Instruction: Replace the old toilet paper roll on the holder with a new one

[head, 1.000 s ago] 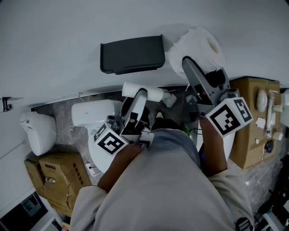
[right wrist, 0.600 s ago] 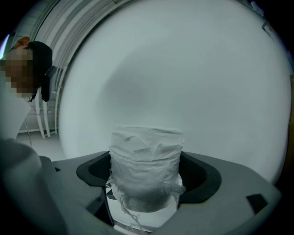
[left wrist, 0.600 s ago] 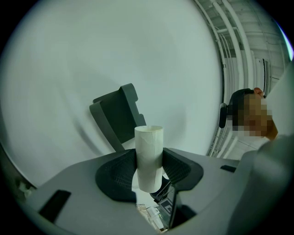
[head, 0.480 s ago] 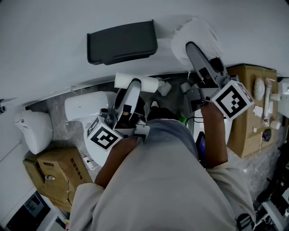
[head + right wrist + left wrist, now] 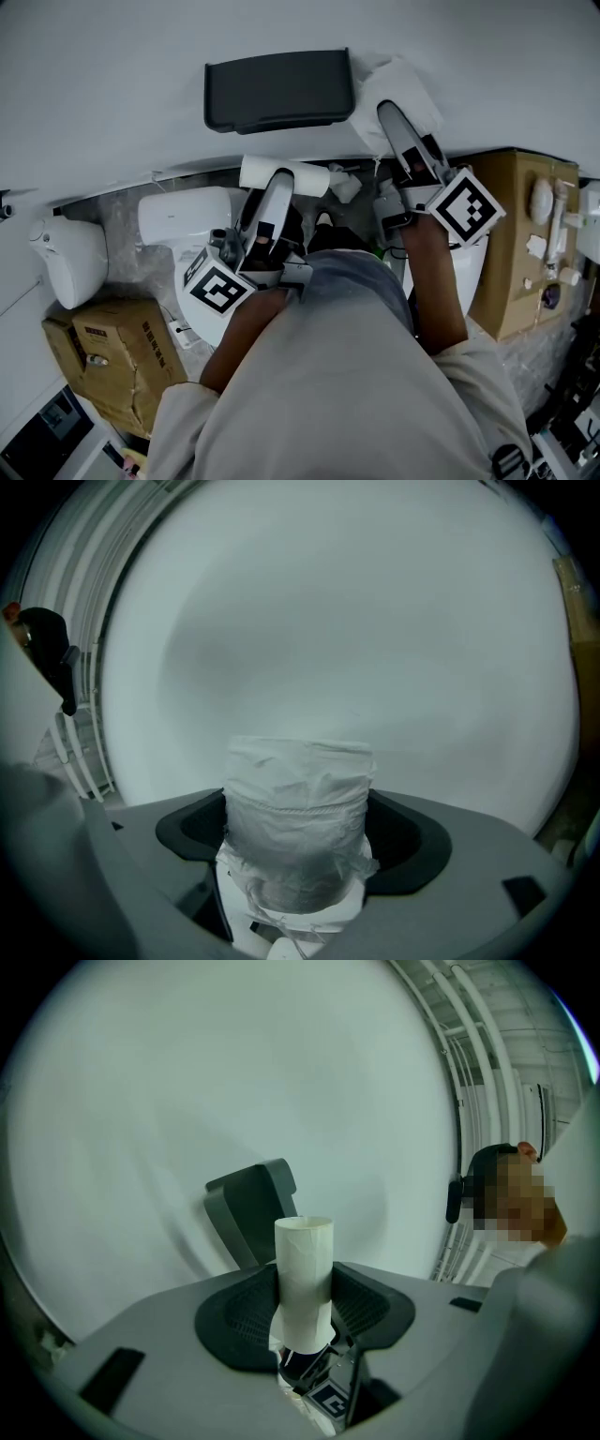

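A dark grey holder (image 5: 277, 89) hangs on the white wall and carries no roll. My left gripper (image 5: 281, 185) is shut on the old roll (image 5: 284, 174), a thin, nearly bare tube held below the holder. In the left gripper view the old roll (image 5: 303, 1274) stands upright between the jaws of the left gripper (image 5: 305, 1305), with the holder (image 5: 251, 1211) behind it. My right gripper (image 5: 400, 111) is shut on the new roll (image 5: 398, 82), a full white roll just right of the holder. The right gripper view shows the new roll (image 5: 298, 827) filling the right gripper (image 5: 298, 850), wall beyond.
A white toilet (image 5: 186, 220) sits below the holder, with a white bin (image 5: 70, 267) to its left. Cardboard boxes stand at lower left (image 5: 108, 361) and at right (image 5: 517, 239), the right one holding small white items. A person's head (image 5: 511, 1199) shows at the left gripper view's right edge.
The right gripper has rolled and come down with the new roll, so the roll's open end no longer faces the head camera. The left gripper with the old roll has stayed put.
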`<state>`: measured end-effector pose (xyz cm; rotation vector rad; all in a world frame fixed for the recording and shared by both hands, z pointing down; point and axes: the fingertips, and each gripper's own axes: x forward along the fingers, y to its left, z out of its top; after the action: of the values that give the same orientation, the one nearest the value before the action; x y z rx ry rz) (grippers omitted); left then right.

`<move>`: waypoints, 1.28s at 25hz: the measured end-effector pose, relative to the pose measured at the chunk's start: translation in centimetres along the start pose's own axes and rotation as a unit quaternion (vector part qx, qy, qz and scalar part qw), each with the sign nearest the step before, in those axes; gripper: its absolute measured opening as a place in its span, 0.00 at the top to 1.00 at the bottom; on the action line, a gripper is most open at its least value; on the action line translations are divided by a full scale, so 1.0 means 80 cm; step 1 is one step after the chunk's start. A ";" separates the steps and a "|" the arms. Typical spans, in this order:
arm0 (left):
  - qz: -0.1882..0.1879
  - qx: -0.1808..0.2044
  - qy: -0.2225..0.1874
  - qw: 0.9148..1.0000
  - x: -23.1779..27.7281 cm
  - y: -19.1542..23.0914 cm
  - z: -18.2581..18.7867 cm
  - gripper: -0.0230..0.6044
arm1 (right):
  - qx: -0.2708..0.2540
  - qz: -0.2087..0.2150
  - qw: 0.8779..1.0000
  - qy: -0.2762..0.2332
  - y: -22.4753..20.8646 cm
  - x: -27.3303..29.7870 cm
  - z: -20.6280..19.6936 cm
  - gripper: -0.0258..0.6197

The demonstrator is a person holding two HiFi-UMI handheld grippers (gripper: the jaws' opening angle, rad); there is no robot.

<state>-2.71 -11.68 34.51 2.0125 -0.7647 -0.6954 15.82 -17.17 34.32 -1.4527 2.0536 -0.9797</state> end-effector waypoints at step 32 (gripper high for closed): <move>-0.001 -0.025 -0.022 0.999 -0.016 0.018 0.033 0.68 | 0.200 0.041 0.975 0.092 -0.005 0.027 -0.071 0.28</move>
<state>-5.78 -12.74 34.75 1.9594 -0.7634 -0.7545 11.36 -17.56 38.44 -1.0933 1.8769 -1.4397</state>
